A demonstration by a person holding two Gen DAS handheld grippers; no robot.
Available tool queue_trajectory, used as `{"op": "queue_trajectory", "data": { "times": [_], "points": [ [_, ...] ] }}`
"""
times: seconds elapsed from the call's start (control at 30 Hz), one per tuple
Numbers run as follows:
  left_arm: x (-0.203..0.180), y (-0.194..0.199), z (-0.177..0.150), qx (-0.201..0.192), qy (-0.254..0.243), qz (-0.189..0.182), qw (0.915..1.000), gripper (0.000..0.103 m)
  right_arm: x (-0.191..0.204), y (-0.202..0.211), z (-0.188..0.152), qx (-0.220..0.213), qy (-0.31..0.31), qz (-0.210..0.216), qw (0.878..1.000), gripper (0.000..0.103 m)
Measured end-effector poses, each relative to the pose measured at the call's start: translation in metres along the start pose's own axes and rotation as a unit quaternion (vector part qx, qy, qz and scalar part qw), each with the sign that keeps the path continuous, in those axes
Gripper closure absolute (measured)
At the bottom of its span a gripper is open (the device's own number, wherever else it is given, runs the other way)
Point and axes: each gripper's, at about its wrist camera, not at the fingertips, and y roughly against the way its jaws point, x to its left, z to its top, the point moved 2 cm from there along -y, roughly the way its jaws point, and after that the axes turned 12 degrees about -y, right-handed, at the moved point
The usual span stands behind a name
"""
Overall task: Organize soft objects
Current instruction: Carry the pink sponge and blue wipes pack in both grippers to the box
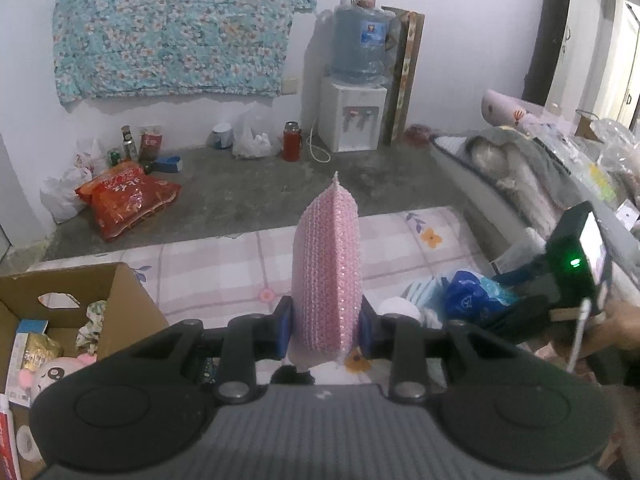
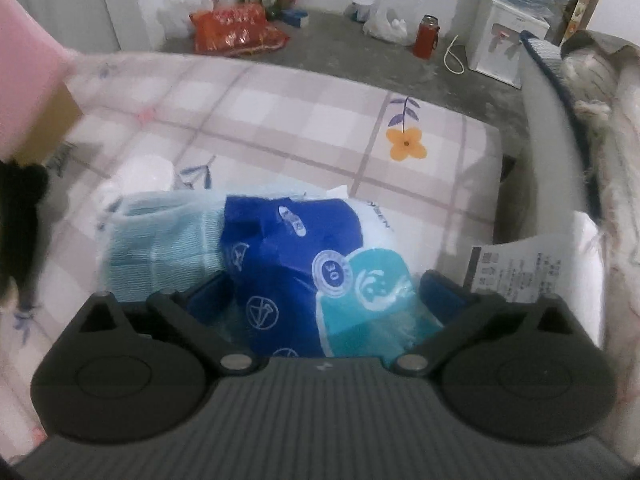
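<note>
Spreading across both views is a bed covered by a pale pink checked sheet printed with orange flowers (image 2: pixel 304 120); everything to be sorted lies on it or beside it. At its left edge stands an open brown cardboard box (image 1: pixel 120 300), already holding a pink plush toy (image 1: pixel 52 372), a patterned fabric scrunchie (image 1: pixel 92 320) and some small cartons. Toward the bed's right side lies a blue and teal plastic pack of soft goods (image 2: pixel 304 264), touching a folded light-blue cloth (image 2: pixel 160 240) on its left. A pink knitted sparkly scouring pad (image 1: pixel 326 276) stands upright on its edge, clenched between the blue pads of the left gripper (image 1: pixel 325 330) and raised above the sheet, just right of the box. The right gripper (image 2: pixel 326 300) is spread wide, its fingers set on either side of the blue and teal pack; whether the pads touch it cannot be told. Beyond the bed, a red snack bag (image 1: pixel 128 200) lies on the grey floor.
</note>
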Motion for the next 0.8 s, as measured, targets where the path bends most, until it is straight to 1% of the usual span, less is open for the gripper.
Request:
{"op": "queue_trajectory", "data": {
  "times": [0.03, 0.07, 0.13, 0.17, 0.2, 0.23, 0.27, 0.33, 0.43, 0.5, 0.6, 0.73, 0.8],
  "points": [
    [0.0, 0.001, -0.001, -0.002, 0.001, 0.0, 1.0, 0.071, -0.001, 0.0, 0.0, -0.001, -0.003, -0.006, 1.0, 0.01],
    [0.001, 0.003, -0.002, -0.005, 0.003, 0.001, 1.0, 0.071, -0.002, 0.002, 0.001, -0.003, -0.009, -0.011, 1.0, 0.013],
    [0.003, 0.01, -0.004, -0.009, 0.007, 0.002, 0.9999, 0.071, -0.008, 0.008, 0.003, -0.007, -0.029, -0.014, 0.999, 0.026],
    [0.003, 0.013, -0.005, -0.011, 0.008, 0.003, 0.9999, 0.071, -0.009, 0.012, 0.003, -0.01, -0.035, -0.019, 0.999, 0.028],
    [0.004, 0.017, -0.006, -0.013, 0.011, 0.003, 0.9999, 0.071, -0.011, 0.015, 0.002, -0.013, -0.036, -0.026, 0.999, 0.032],
    [0.005, 0.022, -0.007, -0.015, 0.013, 0.002, 0.9998, 0.071, -0.011, 0.019, 0.0, -0.02, -0.036, -0.033, 0.999, 0.039],
    [0.007, 0.027, -0.008, -0.018, 0.016, 0.002, 0.9997, 0.071, -0.012, 0.024, -0.001, -0.027, -0.039, -0.039, 0.998, 0.042],
    [0.008, 0.037, -0.009, -0.024, 0.02, 0.006, 0.9995, 0.071, -0.016, 0.036, -0.002, -0.038, -0.055, -0.045, 0.997, 0.051],
    [0.015, 0.058, -0.012, -0.034, 0.03, 0.011, 0.9989, 0.071, -0.022, 0.06, -0.005, -0.062, -0.075, -0.049, 0.994, 0.058],
    [0.021, 0.076, -0.015, -0.043, 0.041, 0.016, 0.9981, 0.071, -0.025, 0.078, -0.006, -0.08, -0.087, -0.055, 0.991, 0.06],
    [0.032, 0.109, -0.02, -0.057, 0.055, 0.029, 0.9964, 0.071, -0.029, 0.111, -0.011, -0.107, -0.111, -0.049, 0.987, 0.065],
    [0.053, 0.155, -0.031, -0.07, 0.075, 0.047, 0.9937, 0.071, -0.019, 0.159, -0.022, -0.149, -0.113, -0.042, 0.981, 0.066],
    [0.066, 0.181, -0.04, -0.078, 0.082, 0.067, 0.9913, 0.071, -0.009, 0.182, -0.027, -0.168, -0.104, -0.036, 0.98, 0.066]
  ]
}}
